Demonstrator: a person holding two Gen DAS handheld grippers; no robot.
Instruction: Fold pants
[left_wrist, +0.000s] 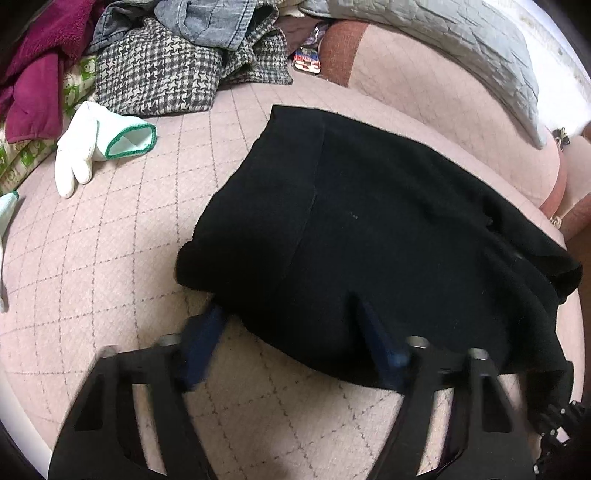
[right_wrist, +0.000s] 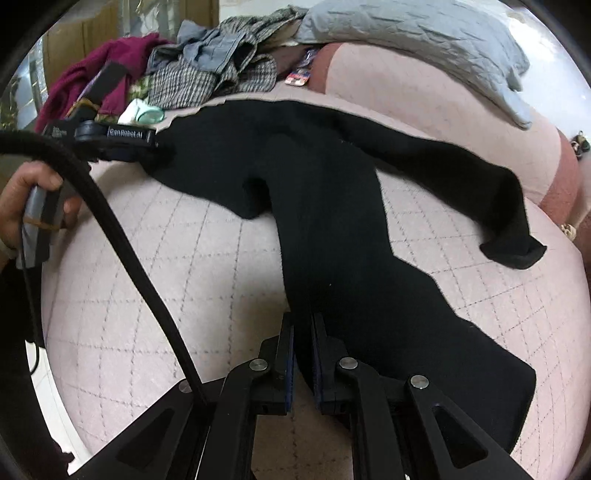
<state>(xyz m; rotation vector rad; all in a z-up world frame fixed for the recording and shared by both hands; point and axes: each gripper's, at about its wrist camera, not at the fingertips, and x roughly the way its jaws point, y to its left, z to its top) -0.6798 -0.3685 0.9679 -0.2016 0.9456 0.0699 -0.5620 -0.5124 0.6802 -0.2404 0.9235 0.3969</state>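
Pants (right_wrist: 332, 229) partly bunched, hems hidden under fabric

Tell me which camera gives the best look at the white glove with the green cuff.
The left wrist view: the white glove lies whole and unobstructed on the pink quilt. In the right wrist view only its cuff peeks out, small, behind the left gripper.

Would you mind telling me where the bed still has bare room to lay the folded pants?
Bare quilt lies between the white glove and the black pants, and in front of the pants. The far edge is crowded by the clothes pile and grey pillow.
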